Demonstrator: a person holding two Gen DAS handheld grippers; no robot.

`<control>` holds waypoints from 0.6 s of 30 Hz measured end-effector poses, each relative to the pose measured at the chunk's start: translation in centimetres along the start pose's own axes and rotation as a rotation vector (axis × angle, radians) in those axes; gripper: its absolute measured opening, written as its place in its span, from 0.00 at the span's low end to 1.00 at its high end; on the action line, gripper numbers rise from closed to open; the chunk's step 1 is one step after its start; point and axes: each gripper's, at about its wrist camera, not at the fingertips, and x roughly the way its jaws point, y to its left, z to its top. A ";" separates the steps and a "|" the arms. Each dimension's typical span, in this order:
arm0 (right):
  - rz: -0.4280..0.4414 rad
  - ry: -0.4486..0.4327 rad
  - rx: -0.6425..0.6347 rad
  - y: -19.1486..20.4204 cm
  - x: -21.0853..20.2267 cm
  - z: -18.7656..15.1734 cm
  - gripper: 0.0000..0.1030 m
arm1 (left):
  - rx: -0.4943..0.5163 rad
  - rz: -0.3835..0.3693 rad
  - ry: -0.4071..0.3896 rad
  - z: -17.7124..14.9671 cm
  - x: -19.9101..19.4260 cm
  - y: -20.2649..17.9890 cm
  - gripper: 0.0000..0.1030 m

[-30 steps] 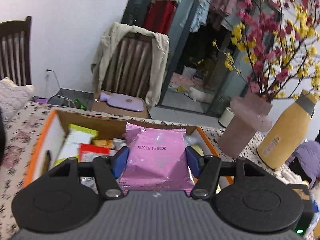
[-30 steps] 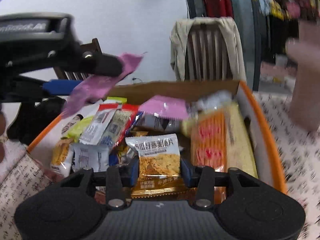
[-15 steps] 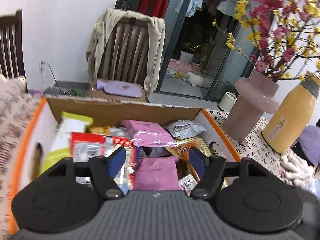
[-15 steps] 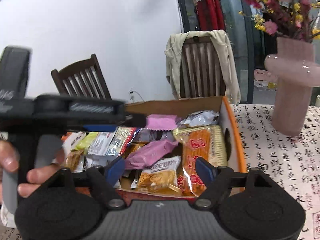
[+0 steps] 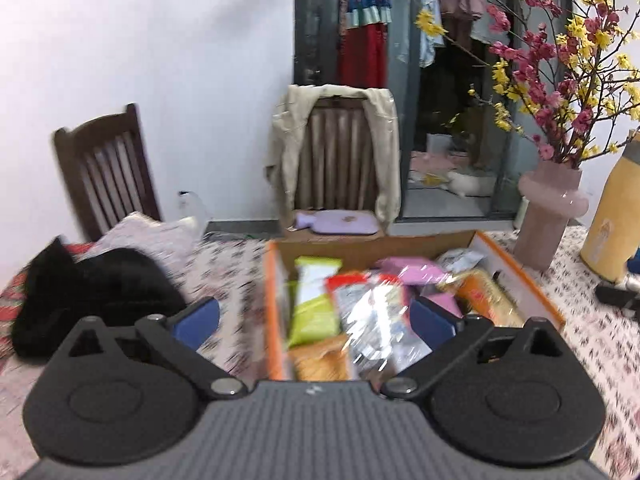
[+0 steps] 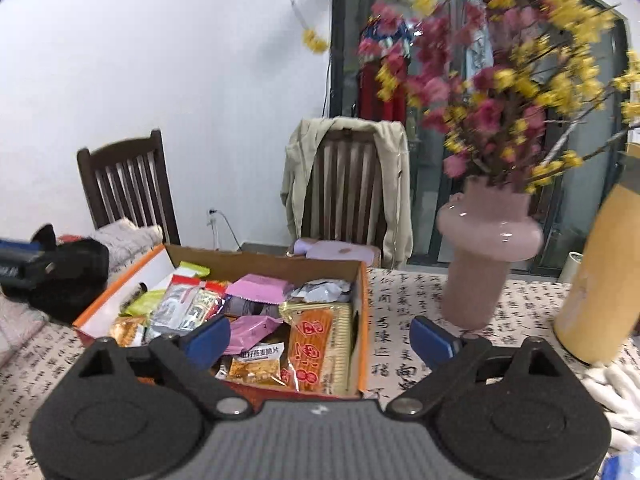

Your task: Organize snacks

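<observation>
Both grippers are spread wide and empty now: left gripper (image 5: 316, 316) let go of the pink packet (image 6: 252, 330) it had a second ago, right gripper (image 6: 320, 336) dropped the oat-chip bag (image 6: 258, 362). Both snacks lie in the cardboard box (image 6: 362, 320) with the rest, and the tools have pulled back, so I'd guess this round of sorting is basically done
</observation>
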 end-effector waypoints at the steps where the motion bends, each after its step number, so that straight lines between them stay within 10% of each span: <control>1: 0.002 -0.007 0.008 -0.2 -0.9 0.0 0.95 | -0.002 0.011 0.006 -0.5 -0.8 0.4 1.00; 18: 0.028 -0.100 0.031 2.3 -12.7 -4.7 0.95 | 0.007 0.007 -0.096 -8.4 -14.1 -0.1 1.00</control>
